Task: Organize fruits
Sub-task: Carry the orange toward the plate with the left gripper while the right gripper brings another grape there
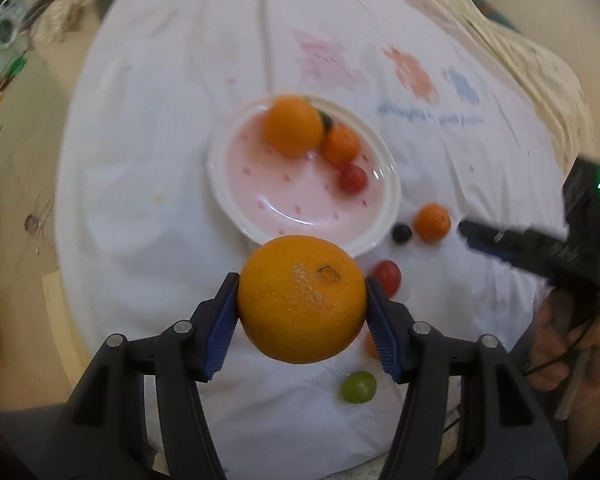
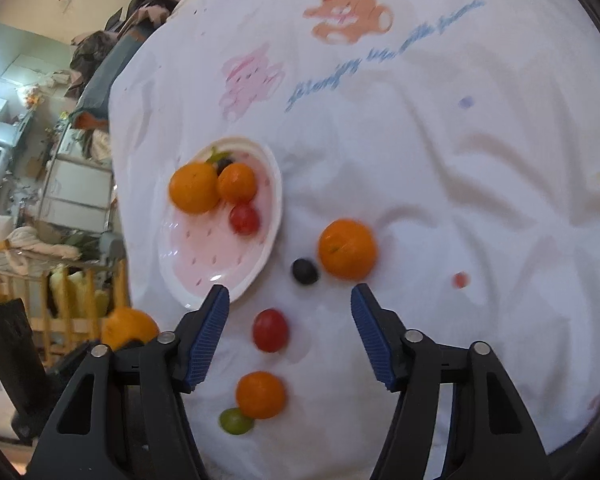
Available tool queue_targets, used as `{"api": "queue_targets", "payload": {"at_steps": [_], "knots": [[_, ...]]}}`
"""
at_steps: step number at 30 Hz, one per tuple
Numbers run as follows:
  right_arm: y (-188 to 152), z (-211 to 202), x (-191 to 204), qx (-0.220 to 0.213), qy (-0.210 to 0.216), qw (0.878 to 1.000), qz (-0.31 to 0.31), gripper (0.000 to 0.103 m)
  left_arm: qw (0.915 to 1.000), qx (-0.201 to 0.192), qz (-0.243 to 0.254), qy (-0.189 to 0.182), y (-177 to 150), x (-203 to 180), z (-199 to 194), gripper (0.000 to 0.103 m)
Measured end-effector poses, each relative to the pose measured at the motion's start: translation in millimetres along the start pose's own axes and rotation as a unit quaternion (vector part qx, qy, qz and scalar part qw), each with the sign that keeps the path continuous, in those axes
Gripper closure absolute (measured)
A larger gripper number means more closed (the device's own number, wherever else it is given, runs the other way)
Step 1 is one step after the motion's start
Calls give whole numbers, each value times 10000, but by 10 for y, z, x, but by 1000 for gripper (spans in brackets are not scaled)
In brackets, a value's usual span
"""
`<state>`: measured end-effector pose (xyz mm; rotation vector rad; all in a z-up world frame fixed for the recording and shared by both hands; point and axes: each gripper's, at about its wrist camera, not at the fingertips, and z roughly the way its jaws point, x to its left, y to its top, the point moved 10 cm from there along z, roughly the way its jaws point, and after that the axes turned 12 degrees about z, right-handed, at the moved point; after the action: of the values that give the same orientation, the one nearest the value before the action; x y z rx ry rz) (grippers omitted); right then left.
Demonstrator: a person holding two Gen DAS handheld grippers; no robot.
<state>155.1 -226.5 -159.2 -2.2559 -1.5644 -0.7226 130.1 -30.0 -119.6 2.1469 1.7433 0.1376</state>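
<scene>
My left gripper (image 1: 302, 300) is shut on a large orange (image 1: 302, 299) and holds it just short of the near rim of the pink-and-white plate (image 1: 260, 208). The plate (image 2: 204, 260) holds an orange (image 1: 294, 126), a smaller orange (image 1: 341, 145), a red cherry tomato (image 1: 353, 178) and a dark berry. My right gripper (image 2: 290, 300) is open and empty above loose fruit on the white cloth: an orange (image 2: 347, 250), a blueberry (image 2: 305, 271), a red tomato (image 2: 270, 330), a small orange (image 2: 260, 395) and a green grape (image 2: 235, 421).
The white printed cloth (image 2: 440, 160) covers a rounded table. The right gripper shows at the right in the left wrist view (image 1: 540, 244). A cluttered room with shelves and a wooden rack (image 2: 40, 280) lies beyond the table's left edge.
</scene>
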Motion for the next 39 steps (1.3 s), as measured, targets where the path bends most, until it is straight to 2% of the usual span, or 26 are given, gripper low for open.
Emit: {"api": "queue_targets", "payload": {"at_steps": [1, 2, 6, 12, 21, 23, 31, 39], "knots": [[-10, 51, 0, 21, -99, 9999, -63, 65, 10000, -43, -86, 12, 12, 54, -30, 47], [-24, 107, -4, 64, -187, 9997, -121, 66, 9998, -82, -160, 32, 9, 105, -57, 47], [-45, 346, -52, 252, -457, 9986, -122, 68, 9990, -204, -388, 95, -18, 224, -31, 47], [-21, 574, -121, 312, -547, 9979, 160, 68, 9980, -161, -600, 81, -61, 293, 26, 47], [59, 709, -94, 25, -951, 9953, -150, 72, 9984, -80, -566, 37, -58, 243, 104, 47], [73, 712, -113, -6, -1064, 9940, -259, 77, 9985, -58, -551, 22, -65, 230, 123, 47], [54, 628, -104, 45, -888, 9958, -234, 78, 9985, -78, -528, 110, -41, 251, 149, 47], [-103, 367, -8, 36, -556, 9982, -210, 78, 9975, -132, -643, 250, -54, 374, 154, 47]]}}
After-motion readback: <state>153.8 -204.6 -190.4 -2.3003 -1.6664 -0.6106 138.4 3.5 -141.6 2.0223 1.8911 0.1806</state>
